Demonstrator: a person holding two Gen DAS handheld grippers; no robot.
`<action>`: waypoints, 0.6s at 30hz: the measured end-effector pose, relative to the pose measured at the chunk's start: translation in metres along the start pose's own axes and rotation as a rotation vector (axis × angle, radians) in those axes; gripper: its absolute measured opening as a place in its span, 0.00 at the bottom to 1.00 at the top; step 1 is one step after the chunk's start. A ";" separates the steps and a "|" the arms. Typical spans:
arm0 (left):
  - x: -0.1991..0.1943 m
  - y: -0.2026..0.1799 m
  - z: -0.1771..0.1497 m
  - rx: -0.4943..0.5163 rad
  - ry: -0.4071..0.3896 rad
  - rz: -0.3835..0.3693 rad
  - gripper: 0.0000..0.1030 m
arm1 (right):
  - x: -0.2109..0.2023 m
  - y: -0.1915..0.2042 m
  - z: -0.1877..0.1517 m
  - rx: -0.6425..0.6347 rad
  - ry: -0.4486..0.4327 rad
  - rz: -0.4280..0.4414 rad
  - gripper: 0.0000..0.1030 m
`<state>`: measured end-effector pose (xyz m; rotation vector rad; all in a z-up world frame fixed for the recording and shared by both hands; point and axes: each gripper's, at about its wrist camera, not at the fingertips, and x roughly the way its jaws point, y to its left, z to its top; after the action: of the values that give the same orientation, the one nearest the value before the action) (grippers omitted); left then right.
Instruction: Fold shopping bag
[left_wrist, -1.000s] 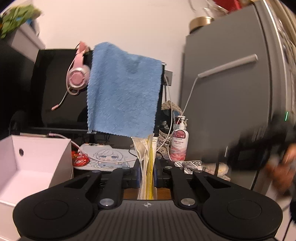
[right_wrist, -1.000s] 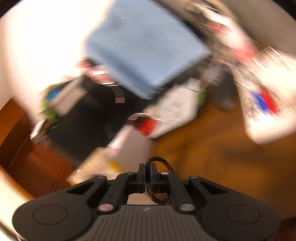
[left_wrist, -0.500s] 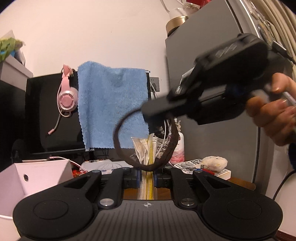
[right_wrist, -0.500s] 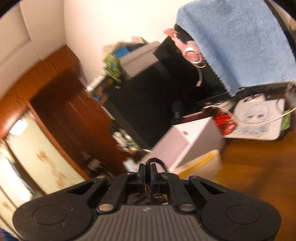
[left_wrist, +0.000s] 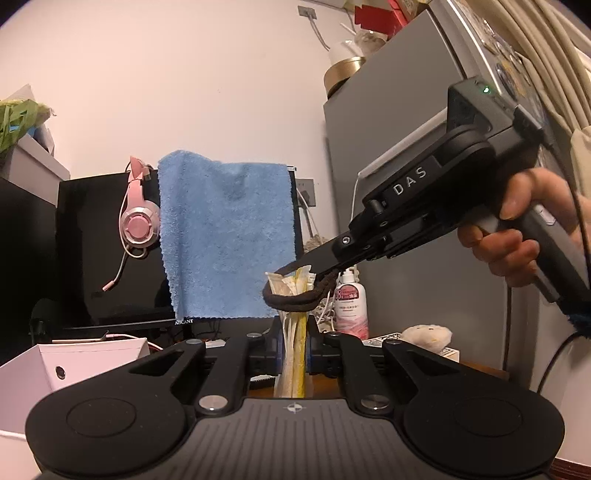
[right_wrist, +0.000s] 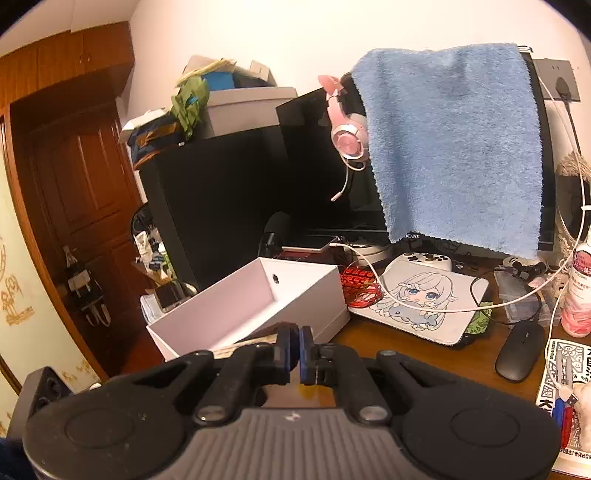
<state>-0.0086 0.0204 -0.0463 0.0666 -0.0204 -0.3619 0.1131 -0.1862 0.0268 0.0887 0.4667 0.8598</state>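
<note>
The folded shopping bag (left_wrist: 289, 286), a narrow white and yellow plastic bundle, stands upright between the fingers of my left gripper (left_wrist: 294, 341), which is shut on it. A dark elastic band (left_wrist: 286, 302) is looped around the bag's top. My right gripper (left_wrist: 314, 266) reaches in from the right, held by a hand (left_wrist: 517, 240), and its fingertips pinch the band just above the bag. In the right wrist view, the right gripper (right_wrist: 294, 347) has its blue pads almost together; the band is hidden there.
A white open box (right_wrist: 258, 295) stands at the left on the wooden desk (right_wrist: 369, 343). Behind are a monitor draped with a blue towel (left_wrist: 225, 240), a pink headset (left_wrist: 137, 221), a lotion bottle (left_wrist: 351, 306), a mouse (right_wrist: 517, 354) and a grey fridge (left_wrist: 424, 314).
The right gripper swung in from the right with the band. Half a second ago the loop hung wide in front of the bag; now it sits flattened around the bag's top.
</note>
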 end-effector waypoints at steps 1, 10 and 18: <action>-0.001 0.000 0.000 -0.002 -0.001 -0.004 0.08 | 0.000 -0.002 0.000 0.005 -0.002 0.003 0.03; -0.007 -0.004 -0.003 0.015 -0.039 -0.031 0.08 | 0.005 -0.034 -0.003 0.135 0.012 0.060 0.03; -0.005 0.009 0.001 -0.093 -0.026 -0.073 0.08 | 0.024 -0.077 -0.019 0.393 0.063 0.214 0.04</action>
<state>-0.0101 0.0308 -0.0451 -0.0296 -0.0274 -0.4366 0.1730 -0.2214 -0.0193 0.4807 0.6899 0.9725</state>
